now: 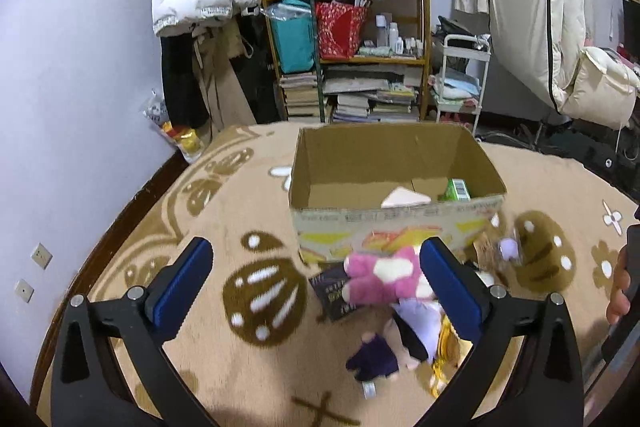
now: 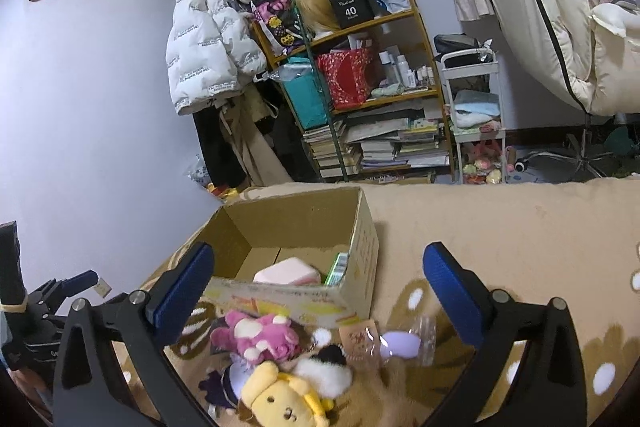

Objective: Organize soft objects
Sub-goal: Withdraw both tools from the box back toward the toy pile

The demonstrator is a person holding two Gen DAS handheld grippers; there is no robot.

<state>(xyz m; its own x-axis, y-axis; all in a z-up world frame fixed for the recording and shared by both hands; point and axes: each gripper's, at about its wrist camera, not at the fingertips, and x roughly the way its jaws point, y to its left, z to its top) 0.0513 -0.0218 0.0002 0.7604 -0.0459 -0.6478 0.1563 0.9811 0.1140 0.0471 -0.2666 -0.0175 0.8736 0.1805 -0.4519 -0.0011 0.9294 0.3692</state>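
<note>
Inside the cardboard box [image 2: 362,247] lie a pink cushion [image 2: 288,271] and green packet [image 2: 337,269].

Ahead of the left gripper [image 1: 316,275], whose arms look like matt black plastic with ribbed blue pads, stands a box [image 1: 340,163] of plain brown cardboard, its front face printed. Just below the right gripper [image 2: 318,281] lie fuzzy cloth toys: a pink plush [image 2: 260,337], a yellow plush [image 2: 280,399], and a glossy clear wrapper [image 2: 424,341]. The rug [image 2: 500,227] under them is soft, matt pile.
</note>
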